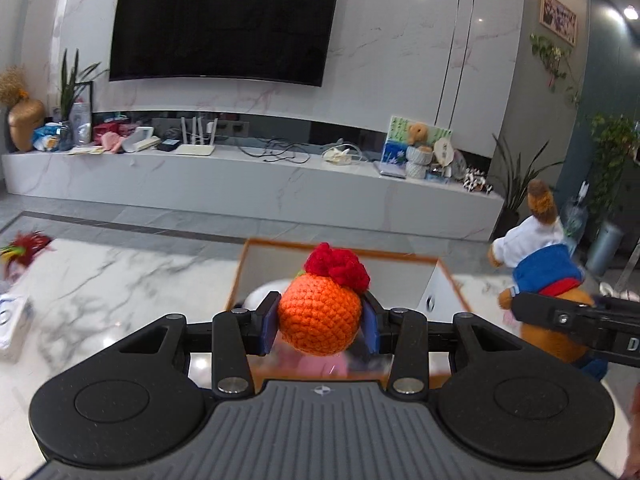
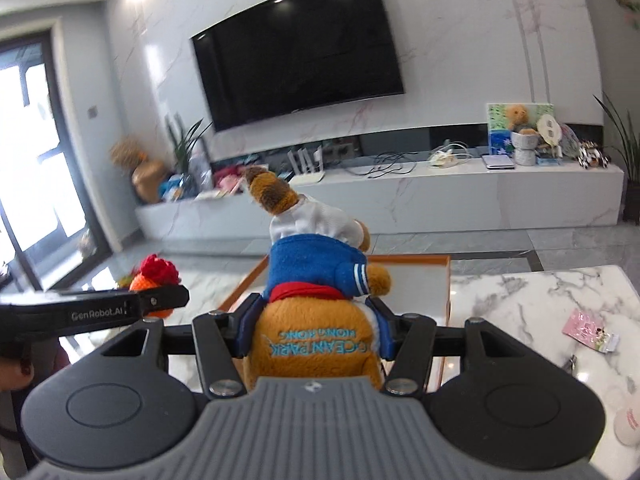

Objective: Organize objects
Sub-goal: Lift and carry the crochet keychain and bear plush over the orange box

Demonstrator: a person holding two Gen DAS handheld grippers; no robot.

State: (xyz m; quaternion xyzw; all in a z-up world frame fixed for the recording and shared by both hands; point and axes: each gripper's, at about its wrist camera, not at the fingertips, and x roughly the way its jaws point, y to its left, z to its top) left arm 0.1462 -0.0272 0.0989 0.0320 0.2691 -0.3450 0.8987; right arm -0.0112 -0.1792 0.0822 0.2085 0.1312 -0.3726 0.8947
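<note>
My left gripper (image 1: pixel 321 326) is shut on an orange crocheted ball with a red tuft (image 1: pixel 320 316) and holds it above the open white box with an orange rim (image 1: pixel 444 280). The ball also shows in the right wrist view (image 2: pixel 154 280). My right gripper (image 2: pixel 316 330) is shut on a brown plush toy in blue and white clothes (image 2: pixel 316 344), held upside down over the same box (image 2: pixel 440 280). The plush also shows at the right of the left wrist view (image 1: pixel 540 272). Something pink and something white lie inside the box, partly hidden.
The box stands on a white marble table (image 1: pixel 120 280). A red feathery toy (image 1: pixel 24 244) and a white package (image 1: pixel 12 320) lie at its left. A pink packet (image 2: pixel 588 330) and a white round item (image 2: pixel 628 424) lie at its right. A TV console (image 1: pixel 240 176) stands beyond.
</note>
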